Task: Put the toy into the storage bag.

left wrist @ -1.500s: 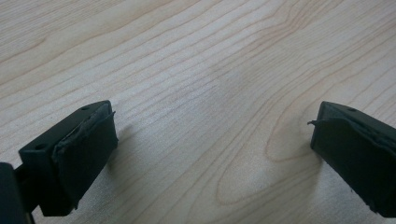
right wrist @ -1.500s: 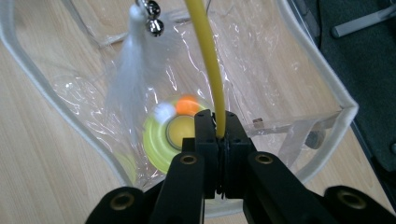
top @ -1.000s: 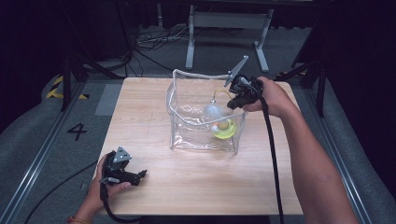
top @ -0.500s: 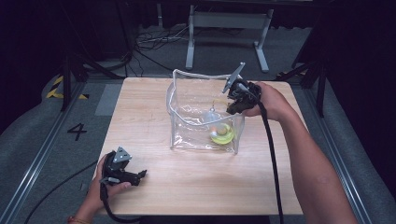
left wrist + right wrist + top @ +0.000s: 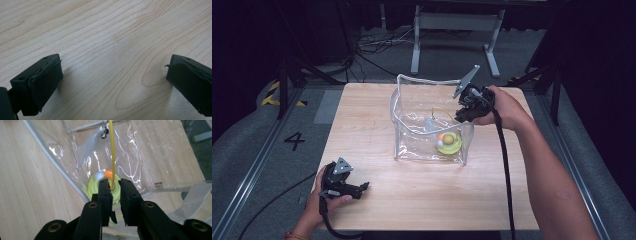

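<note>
Light wood-grain tabletop is seen on grey carpet, dark surroundings, cables and a metal stand base behind; a "4" mark is taped on the floor at left.

A clear plastic bag with white piping is stood open near tabletop centre. A yellow-green ring toy with an orange ball is seen at its bottom.

Left gripper is held low at the near-left corner, level with the tabletop, well apart from the bag. Jaws are spread wide over bare wood; nothing is held.

Right gripper is held over the bag's right rim, tilted down into it. Jaws are nearly closed on a thin yellow wand, from which a white feather with small bells is hung.
</note>
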